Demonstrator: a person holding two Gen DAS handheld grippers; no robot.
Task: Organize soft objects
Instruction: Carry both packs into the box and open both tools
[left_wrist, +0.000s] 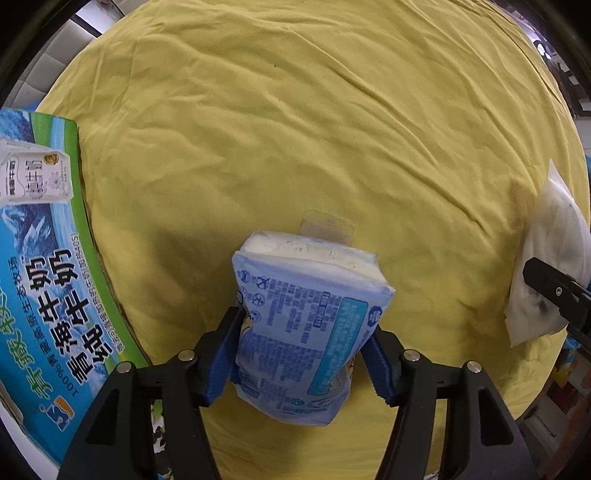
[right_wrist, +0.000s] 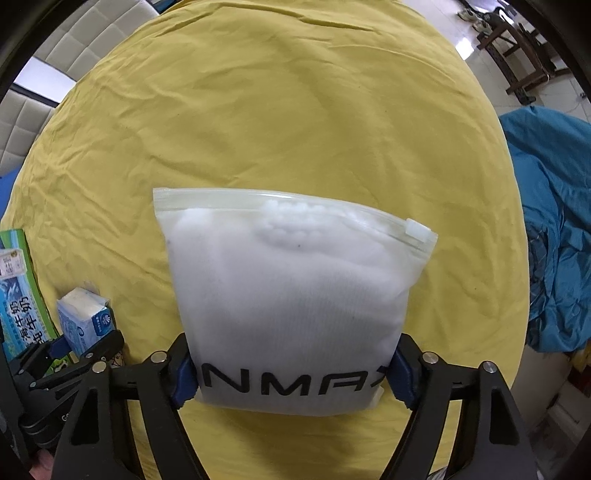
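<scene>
My left gripper (left_wrist: 301, 354) is shut on a light blue tissue pack (left_wrist: 306, 325) and holds it over the yellow cloth-covered table (left_wrist: 295, 129). My right gripper (right_wrist: 291, 376) is shut on a frosted white zip bag (right_wrist: 291, 291) with soft white fabric inside and black lettering near its lower edge. In the left wrist view the zip bag (left_wrist: 546, 258) and one finger of the right gripper show at the far right. In the right wrist view the tissue pack (right_wrist: 86, 317) and the left gripper show at the lower left.
A blue and green milk carton box (left_wrist: 40, 258) stands at the table's left edge, also in the right wrist view (right_wrist: 18, 295). A blue cloth heap (right_wrist: 554, 229) lies off the table's right side. Wooden furniture (right_wrist: 517, 48) stands on the tiled floor behind.
</scene>
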